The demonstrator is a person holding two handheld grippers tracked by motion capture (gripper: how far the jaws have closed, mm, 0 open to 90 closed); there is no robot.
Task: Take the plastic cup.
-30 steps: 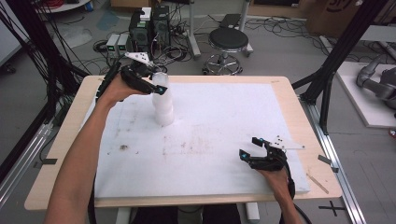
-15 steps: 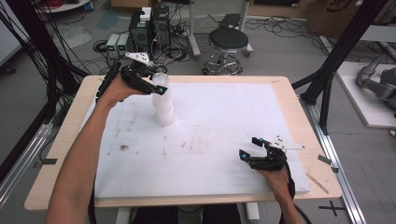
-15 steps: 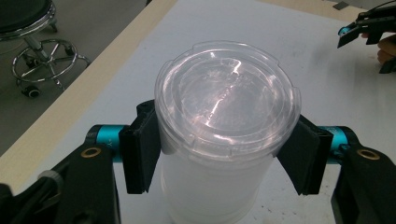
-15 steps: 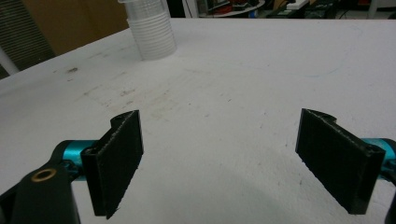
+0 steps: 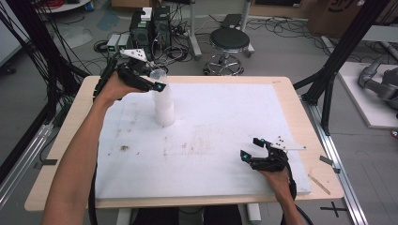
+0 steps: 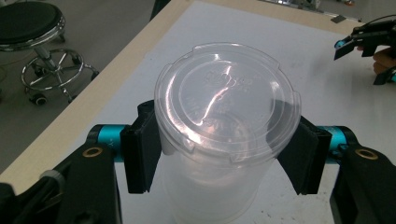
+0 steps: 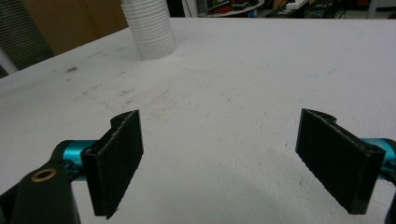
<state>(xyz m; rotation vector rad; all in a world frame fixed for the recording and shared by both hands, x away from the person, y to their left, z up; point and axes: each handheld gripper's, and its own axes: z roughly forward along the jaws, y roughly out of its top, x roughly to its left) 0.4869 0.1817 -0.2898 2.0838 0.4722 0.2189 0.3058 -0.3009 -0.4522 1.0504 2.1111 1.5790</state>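
Observation:
A tall stack of white ribbed cups (image 5: 164,107) stands on the far left part of the white mat (image 5: 216,131). Its top cup is translucent and wears a clear plastic lid (image 6: 226,98). My left gripper (image 5: 157,78) reaches the stack's top from the left. In the left gripper view its gripper (image 6: 224,161) has both black pads (image 6: 142,154) pressed against the cup wall just under the lid. My right gripper (image 5: 250,148) rests low near the mat's front right, open, nothing between its jaws (image 7: 219,158). The stack's base (image 7: 148,28) is far ahead of it.
The mat covers a wooden table (image 5: 65,140). A black stool (image 5: 229,42) and electronics boxes (image 5: 150,23) stand beyond the far edge. A small wooden stick (image 5: 319,183) lies at the table's right front. Black frame posts (image 5: 347,42) flank the table.

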